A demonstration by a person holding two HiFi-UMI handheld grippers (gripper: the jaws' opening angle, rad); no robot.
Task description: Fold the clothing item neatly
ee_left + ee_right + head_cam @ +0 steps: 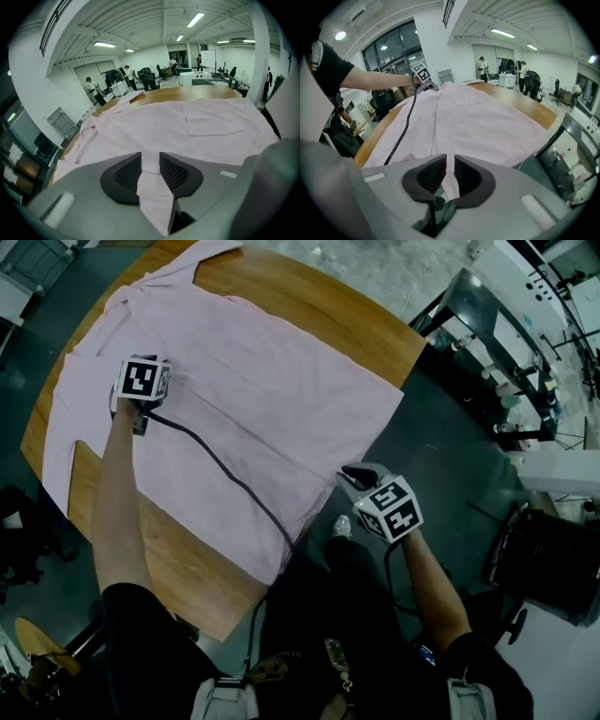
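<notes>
Nearest the person, the right gripper (pixel 450 161) hangs just off the hem edge of the pink shirt (pixel 253 399), past the rim of the round wooden surface (pixel 319 306). Its jaws stand narrowly apart with a strip of the hem in the gap. A dark cable (pixel 225 474) crosses the shirt from that hem up to the left gripper (pixel 150 159), which sits over the shirt near its collar end. Its jaws are spread wider, and a fold of pink cloth lies between them. The shirt lies spread flat on the surface, its chest pocket (pixel 213 119) facing up. Beyond the shirt, people (pixel 92 89) stand among office desks.
</notes>
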